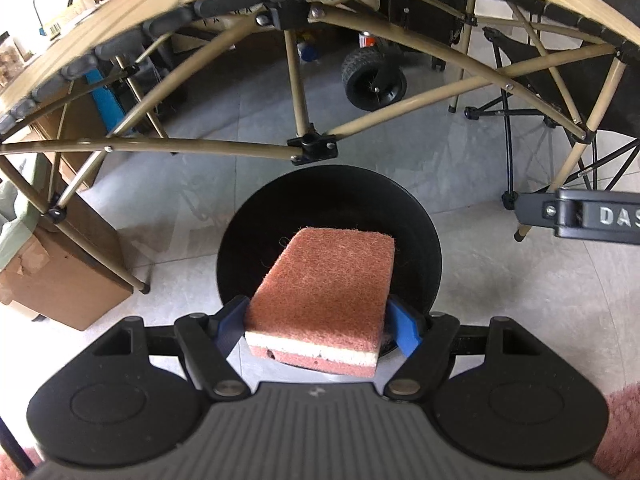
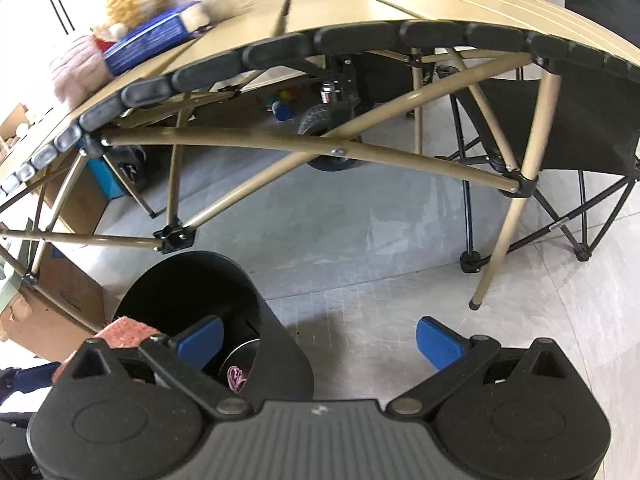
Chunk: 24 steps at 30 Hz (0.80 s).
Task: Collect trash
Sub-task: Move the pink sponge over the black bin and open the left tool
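My left gripper [image 1: 318, 326] is shut on a pink sponge [image 1: 324, 284] with a white middle layer, and holds it right over the open mouth of a round black trash bin [image 1: 424, 240] on the floor. In the right wrist view the bin [image 2: 280, 352] stands at lower left with a can and a pink scrap inside, and a corner of the sponge [image 2: 128, 330] shows at its left rim. My right gripper [image 2: 320, 340] is open and empty, to the right of the bin above the floor.
A tan folding table [image 1: 224, 4] with crossed legs stands just behind the bin. A cardboard box [image 1: 56, 280] sits at left. A black folding chair [image 2: 580, 128] stands at right. A cart wheel [image 1: 374, 80] is under the table. Soft toys and a blue box [image 2: 152, 44] lie on the tabletop.
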Each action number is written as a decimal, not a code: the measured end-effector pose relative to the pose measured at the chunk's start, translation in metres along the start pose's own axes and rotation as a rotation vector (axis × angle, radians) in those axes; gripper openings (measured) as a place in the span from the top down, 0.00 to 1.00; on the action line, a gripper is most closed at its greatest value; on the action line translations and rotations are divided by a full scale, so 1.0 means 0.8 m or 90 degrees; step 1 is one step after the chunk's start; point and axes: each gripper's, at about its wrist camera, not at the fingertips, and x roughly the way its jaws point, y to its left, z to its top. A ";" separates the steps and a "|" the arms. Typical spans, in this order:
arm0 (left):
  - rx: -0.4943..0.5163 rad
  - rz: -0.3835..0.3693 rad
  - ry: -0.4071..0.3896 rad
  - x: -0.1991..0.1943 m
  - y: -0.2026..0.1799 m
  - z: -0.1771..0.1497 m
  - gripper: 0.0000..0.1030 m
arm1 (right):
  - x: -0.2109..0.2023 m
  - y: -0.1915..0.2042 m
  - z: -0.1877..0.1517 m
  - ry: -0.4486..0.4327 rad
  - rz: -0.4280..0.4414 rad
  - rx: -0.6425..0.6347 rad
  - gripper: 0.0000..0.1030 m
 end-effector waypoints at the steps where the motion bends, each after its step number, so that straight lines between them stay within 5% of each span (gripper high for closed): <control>1: -0.001 -0.001 0.007 0.005 -0.001 0.002 0.28 | 0.000 -0.002 0.000 0.000 -0.001 0.002 0.00; 24: -0.052 0.014 0.126 0.095 -0.015 0.026 0.28 | 0.012 -0.036 -0.002 0.002 -0.030 0.065 0.00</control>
